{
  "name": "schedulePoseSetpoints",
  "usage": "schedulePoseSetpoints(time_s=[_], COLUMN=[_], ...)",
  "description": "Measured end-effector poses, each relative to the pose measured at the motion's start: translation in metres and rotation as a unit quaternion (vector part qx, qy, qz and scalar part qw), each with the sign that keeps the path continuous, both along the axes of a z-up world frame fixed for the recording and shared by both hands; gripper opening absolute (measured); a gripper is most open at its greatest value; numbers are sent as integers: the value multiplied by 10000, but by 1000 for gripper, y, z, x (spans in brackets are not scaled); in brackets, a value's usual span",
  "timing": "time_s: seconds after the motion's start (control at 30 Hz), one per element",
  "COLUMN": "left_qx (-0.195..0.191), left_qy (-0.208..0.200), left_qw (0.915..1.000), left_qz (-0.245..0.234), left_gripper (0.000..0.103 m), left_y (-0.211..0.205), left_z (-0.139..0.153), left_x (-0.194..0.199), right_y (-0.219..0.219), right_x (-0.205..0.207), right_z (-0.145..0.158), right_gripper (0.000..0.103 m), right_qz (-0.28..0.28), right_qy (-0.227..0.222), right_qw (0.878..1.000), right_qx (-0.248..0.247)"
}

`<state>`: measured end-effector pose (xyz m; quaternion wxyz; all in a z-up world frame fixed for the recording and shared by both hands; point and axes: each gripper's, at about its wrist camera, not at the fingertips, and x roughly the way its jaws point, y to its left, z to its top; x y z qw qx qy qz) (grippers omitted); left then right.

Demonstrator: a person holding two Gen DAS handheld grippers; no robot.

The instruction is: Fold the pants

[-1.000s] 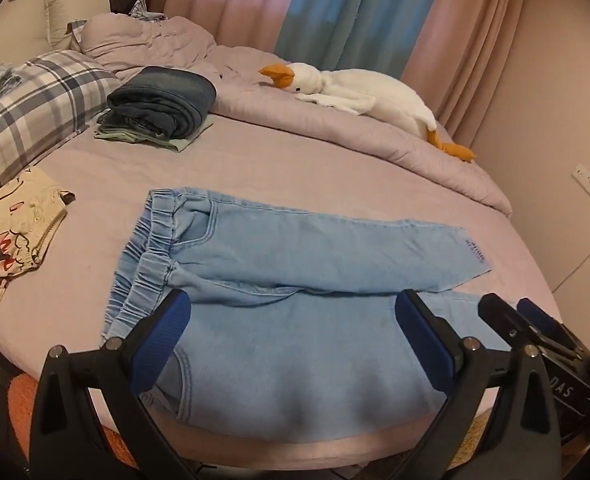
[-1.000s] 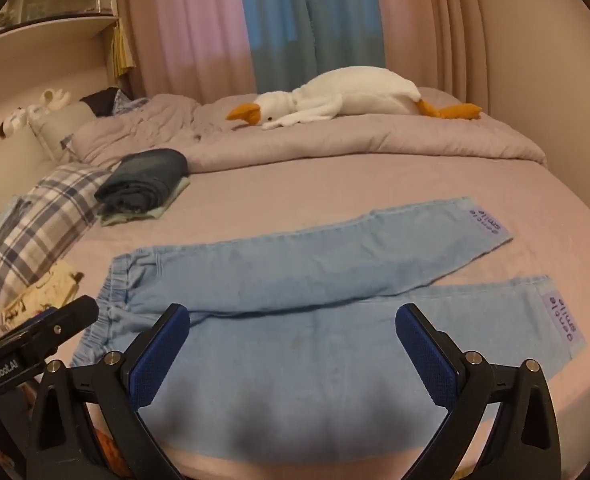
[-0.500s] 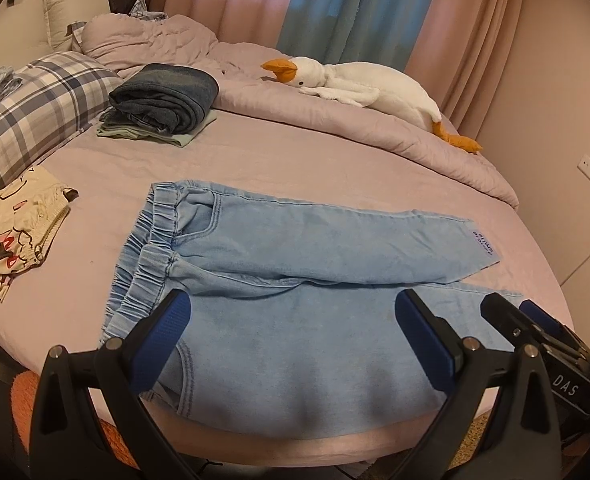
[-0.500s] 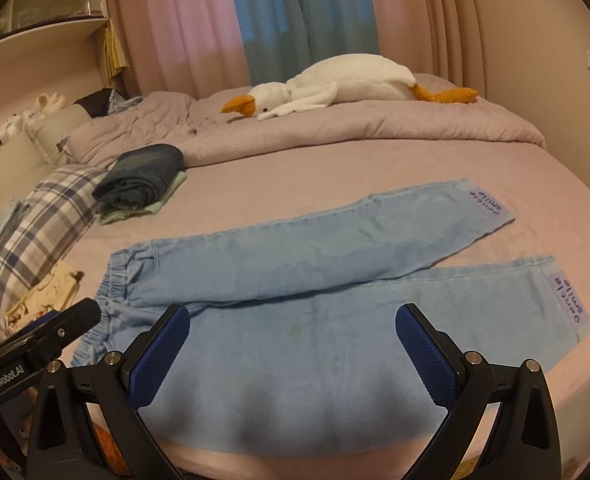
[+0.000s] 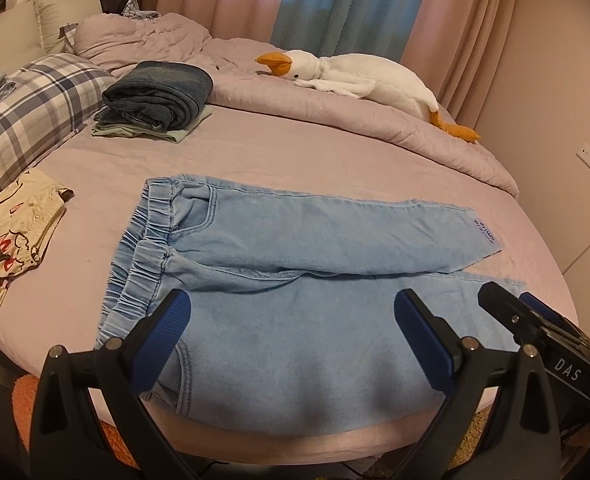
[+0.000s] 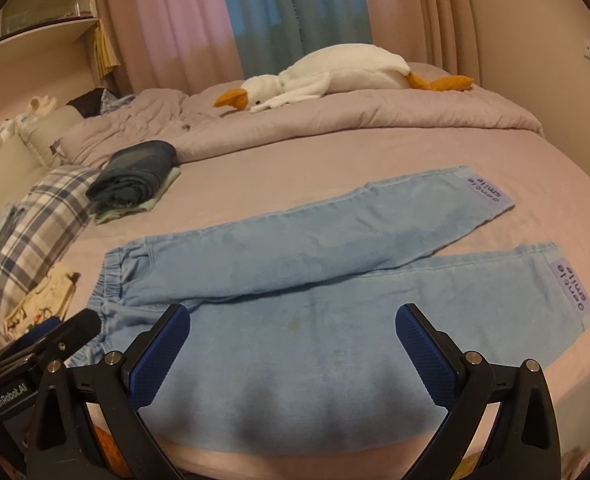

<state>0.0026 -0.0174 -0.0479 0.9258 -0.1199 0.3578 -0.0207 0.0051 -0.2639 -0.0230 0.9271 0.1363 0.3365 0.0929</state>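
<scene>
Light blue denim pants (image 5: 295, 264) (image 6: 315, 276) lie flat on the pink bed, elastic waistband to the left, both legs running right with purple cuff labels (image 6: 573, 288). My left gripper (image 5: 293, 336) hovers open over the near leg close to the waistband, nothing between its blue pads. My right gripper (image 6: 293, 340) hangs open above the middle of the near leg, holding nothing. Each gripper shows at the edge of the other's view: the right one (image 5: 535, 336), the left one (image 6: 43, 344).
A folded dark jeans stack (image 5: 159, 98) sits at the back left beside a plaid pillow (image 5: 27, 112). A cream printed garment (image 5: 11, 228) lies at the left edge. A plush goose (image 5: 355, 76) rests on the rumpled duvet (image 5: 375, 120). The bed's front edge (image 5: 295, 440) is just below the grippers.
Both grippers have drawn slightly back and up; the pants appear a little lower and farther in view. The pants themselves have not moved.
</scene>
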Motion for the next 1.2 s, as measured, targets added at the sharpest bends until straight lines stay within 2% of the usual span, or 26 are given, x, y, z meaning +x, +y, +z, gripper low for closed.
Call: schedulePoseSetpoints(time_s=[1.2], left_qx=[-22], left_qy=[93], left_qw=[9997], left_qz=[-226], left_gripper=[101], left_y=[-10], left_z=[-4], left_x=[3], right_y=[-3], right_x=[-3], right_z=[-7], right_gripper=[102], right_qz=[-36], right_qy=[90], right_qw=[9999], right_qx=[42])
